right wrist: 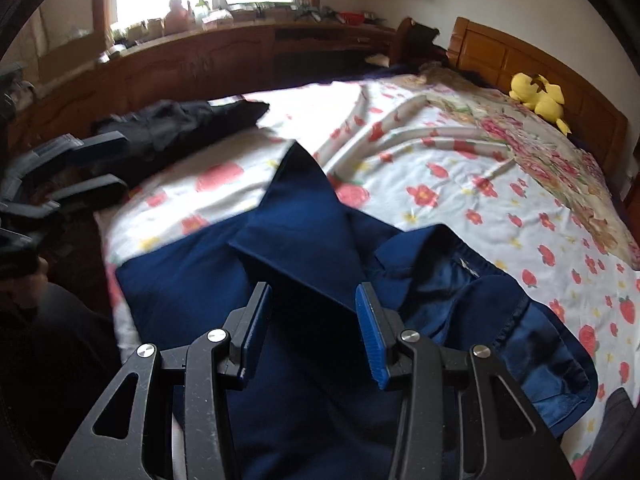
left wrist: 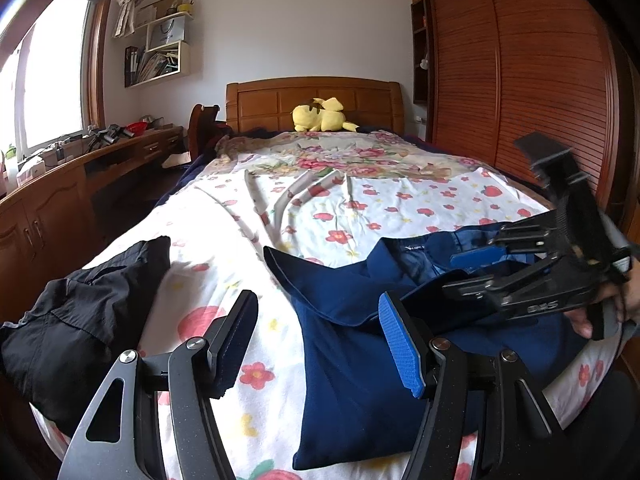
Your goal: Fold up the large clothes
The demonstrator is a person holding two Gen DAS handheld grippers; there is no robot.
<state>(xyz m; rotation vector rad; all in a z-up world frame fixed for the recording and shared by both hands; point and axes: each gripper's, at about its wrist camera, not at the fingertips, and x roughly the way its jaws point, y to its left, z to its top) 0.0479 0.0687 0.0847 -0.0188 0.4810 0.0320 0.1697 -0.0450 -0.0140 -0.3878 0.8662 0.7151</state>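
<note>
My left tool (left wrist: 316,344) hangs low over the near edge of the bed, fingers spread wide, nothing between them but flowered sheet and the edge of the navy blue fabric garment (left wrist: 360,320). My right tool (right wrist: 314,320) has its fingers apart too, poised just above the garment's folded flap, pinching nothing that I can see.

The garment lies part-folded on the near end of the white red-flowered bed sheet (left wrist: 320,208), one pointed flap turned over its middle, collar and label toward the headboard.

The risk, I reckon: that flap sits loose and peaked, so a careless sweep could drag it open, and a deep pinch could catch the sheet with the cloth.

The left view shows the right tool side-on over the collar with a hand on its grip; the right view alone shows the garment's rumpled far side, with the lighter lining exposed.

Further off, a crumpled black garment (left wrist: 76,312) lies at the bed's left edge, and a yellow plush toy (left wrist: 320,118) rests by the wooden headboard (left wrist: 272,100).
</note>
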